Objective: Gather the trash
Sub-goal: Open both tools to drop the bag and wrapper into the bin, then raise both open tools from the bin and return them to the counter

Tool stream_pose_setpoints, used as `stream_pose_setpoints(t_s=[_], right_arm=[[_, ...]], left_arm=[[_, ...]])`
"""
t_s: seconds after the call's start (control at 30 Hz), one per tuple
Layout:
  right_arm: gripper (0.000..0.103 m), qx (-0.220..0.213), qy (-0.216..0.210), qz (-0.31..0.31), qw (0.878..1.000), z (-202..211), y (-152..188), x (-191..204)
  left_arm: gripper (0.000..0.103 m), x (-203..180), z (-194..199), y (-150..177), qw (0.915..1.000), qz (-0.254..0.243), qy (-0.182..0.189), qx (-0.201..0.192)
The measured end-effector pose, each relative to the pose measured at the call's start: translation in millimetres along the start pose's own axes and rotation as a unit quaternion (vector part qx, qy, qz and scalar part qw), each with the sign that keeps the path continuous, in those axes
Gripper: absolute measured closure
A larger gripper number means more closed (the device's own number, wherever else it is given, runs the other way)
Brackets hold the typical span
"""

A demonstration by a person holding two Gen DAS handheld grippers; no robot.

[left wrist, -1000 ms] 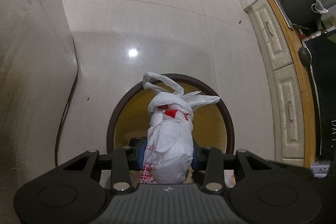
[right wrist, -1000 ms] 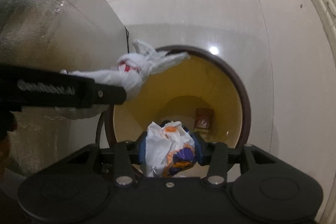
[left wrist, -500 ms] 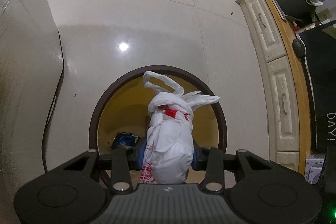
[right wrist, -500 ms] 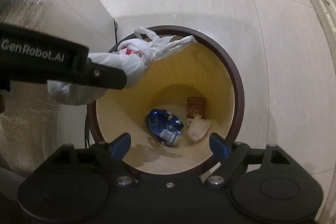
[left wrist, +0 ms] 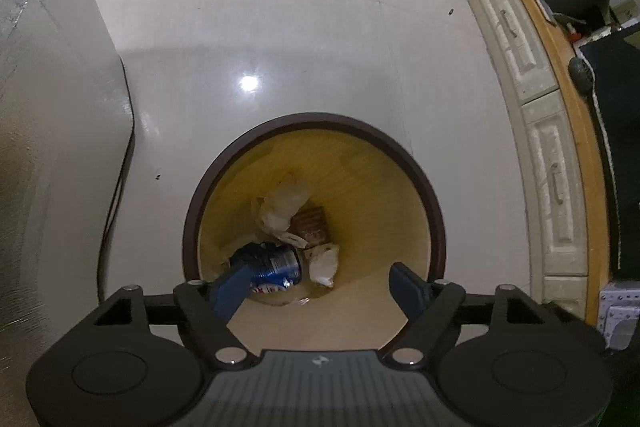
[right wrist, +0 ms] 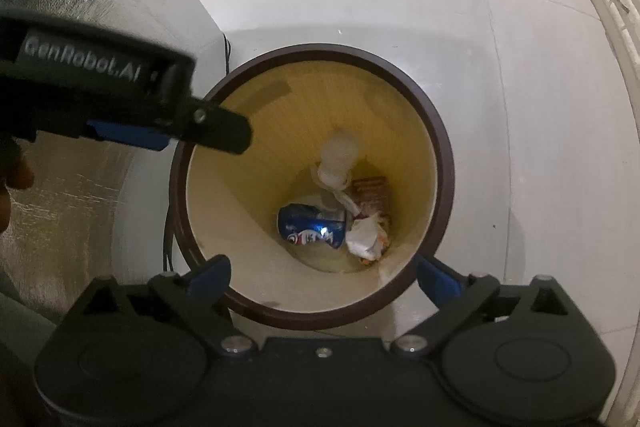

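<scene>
Round bin (right wrist: 434,131), dark-brown rim, yellow inside, stands on pale tiled floor (left wrist: 280,27). At its bottom we count four pieces: one blue crushed can (right wrist: 312,226), two white plastic bags (right wrist: 338,157), one brown packet (right wrist: 370,191). Left gripper (left wrist: 320,285) and right gripper (right wrist: 322,277) hover over the rim, jaws opening, nothing between them. A wall is close on the left; open floor lies beyond.
</scene>
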State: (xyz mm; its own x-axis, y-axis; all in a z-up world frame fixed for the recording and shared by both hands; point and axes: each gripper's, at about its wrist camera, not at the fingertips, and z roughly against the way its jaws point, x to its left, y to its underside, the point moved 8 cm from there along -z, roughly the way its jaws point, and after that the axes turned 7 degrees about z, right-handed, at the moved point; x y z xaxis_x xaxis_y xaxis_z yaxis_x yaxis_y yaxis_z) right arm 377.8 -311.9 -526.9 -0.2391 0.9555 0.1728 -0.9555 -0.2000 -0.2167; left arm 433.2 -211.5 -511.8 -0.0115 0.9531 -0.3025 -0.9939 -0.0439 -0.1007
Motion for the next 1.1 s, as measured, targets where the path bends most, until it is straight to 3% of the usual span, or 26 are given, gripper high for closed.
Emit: stream_pose_setpoints(t_s=[0.53, 1.1], right_arm=[[0.0, -0.043, 0.001, -0.012, 0.999, 38, -15, -11], [0.0, -0.058, 0.012, -0.021, 0.998, 102, -12, -10]], left_arm=[[0.005, 18, 30, 10, 0.9986, -0.012, -0.05, -0.01], [0.003, 30, 115, 23, 0.9944, -0.014, -0.077, -0.07]])
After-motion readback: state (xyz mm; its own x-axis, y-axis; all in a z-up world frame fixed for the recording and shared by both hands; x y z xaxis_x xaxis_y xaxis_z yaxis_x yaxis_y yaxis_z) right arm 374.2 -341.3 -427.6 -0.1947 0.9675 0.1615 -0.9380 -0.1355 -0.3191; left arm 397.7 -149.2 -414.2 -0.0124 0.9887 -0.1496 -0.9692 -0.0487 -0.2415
